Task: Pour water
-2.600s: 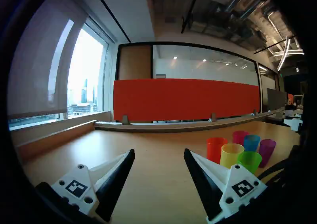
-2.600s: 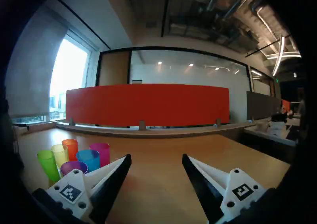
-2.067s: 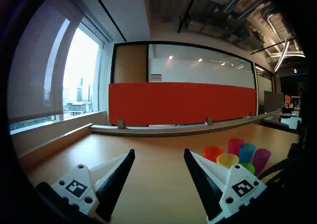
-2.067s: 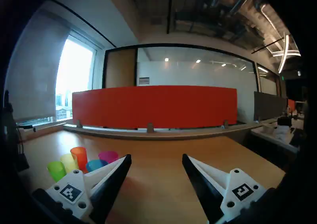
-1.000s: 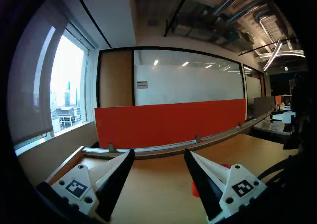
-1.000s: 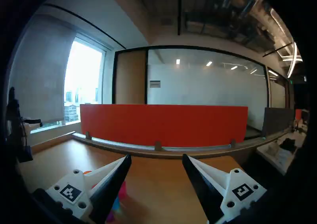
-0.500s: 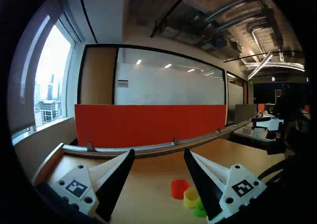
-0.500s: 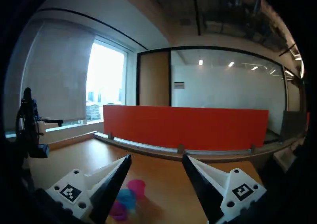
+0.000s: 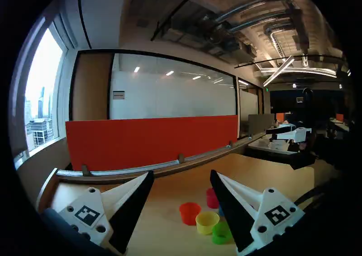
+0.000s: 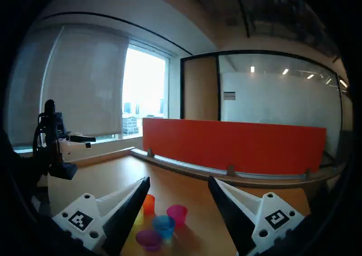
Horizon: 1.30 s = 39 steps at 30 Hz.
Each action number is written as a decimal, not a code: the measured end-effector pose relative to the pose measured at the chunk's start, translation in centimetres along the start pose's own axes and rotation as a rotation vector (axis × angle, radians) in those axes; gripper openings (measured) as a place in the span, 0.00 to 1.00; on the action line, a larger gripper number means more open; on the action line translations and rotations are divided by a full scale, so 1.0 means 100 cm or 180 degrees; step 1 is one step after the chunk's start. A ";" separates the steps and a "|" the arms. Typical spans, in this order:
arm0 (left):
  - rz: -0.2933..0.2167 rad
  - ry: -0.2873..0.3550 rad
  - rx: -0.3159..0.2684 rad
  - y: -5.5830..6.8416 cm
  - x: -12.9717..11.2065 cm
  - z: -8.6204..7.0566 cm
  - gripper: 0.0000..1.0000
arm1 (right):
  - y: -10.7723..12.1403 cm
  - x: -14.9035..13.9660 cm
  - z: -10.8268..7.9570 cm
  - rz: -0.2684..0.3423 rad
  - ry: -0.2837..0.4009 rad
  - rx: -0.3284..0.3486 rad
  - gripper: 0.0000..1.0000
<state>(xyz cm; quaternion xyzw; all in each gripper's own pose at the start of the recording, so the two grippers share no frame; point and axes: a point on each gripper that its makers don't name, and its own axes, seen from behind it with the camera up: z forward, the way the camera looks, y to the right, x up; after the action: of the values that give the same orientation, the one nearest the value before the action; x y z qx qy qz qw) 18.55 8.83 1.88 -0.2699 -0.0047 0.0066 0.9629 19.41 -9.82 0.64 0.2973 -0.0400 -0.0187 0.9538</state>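
Six plastic cups stand upright, close together, on the wooden table [image 9: 165, 199]. In the left gripper view the orange cup [image 9: 189, 213], the yellow cup [image 9: 207, 222] and the green cup [image 9: 221, 233] form a row running from far left to near right. The pink cup [image 9: 211, 197] stands behind them, partly hidden by the right finger. In the right gripper view the blue cup [image 10: 163, 225] stands between the pink one and the purple cup [image 10: 149, 239], which is nearest. The orange cup is farther back by the left finger. What the cups hold cannot be made out.

The left gripper [image 9: 181, 172] hangs above the table with its fingers spread wide and nothing between them. The cups lie below the gap, toward its right finger. The right gripper [image 10: 178, 178] is also spread wide and holds nothing, and the cups lie below its gap, toward its left finger.

A red divider panel [image 9: 149, 138] runs along the table's far edge, with a glass wall [image 9: 176, 93] behind it. A bright window [image 10: 145, 97] and a lowered blind [image 10: 81, 88] stand to the left. Pipes [image 9: 253, 18] cross the ceiling.
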 end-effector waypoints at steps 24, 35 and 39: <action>0.0237 -0.0516 -0.0536 0.030 -0.052 0.006 0.92 | 0.001 -0.041 0.012 -0.0295 -0.0626 0.0255 0.99; 0.0277 -0.0688 -0.0734 0.040 -0.081 0.010 0.92 | 0.005 -0.061 0.016 -0.0335 -0.0798 0.0331 1.00; 0.0301 -0.0751 -0.0800 0.044 -0.092 0.012 0.92 | 0.005 -0.069 0.019 -0.0368 -0.0865 0.0365 1.00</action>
<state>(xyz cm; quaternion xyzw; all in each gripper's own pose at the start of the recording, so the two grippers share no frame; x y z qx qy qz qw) 9.26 13.12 0.55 -0.3854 -0.1057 0.0829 0.9129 12.33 -10.06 2.09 0.3477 -0.1525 -0.1113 0.9184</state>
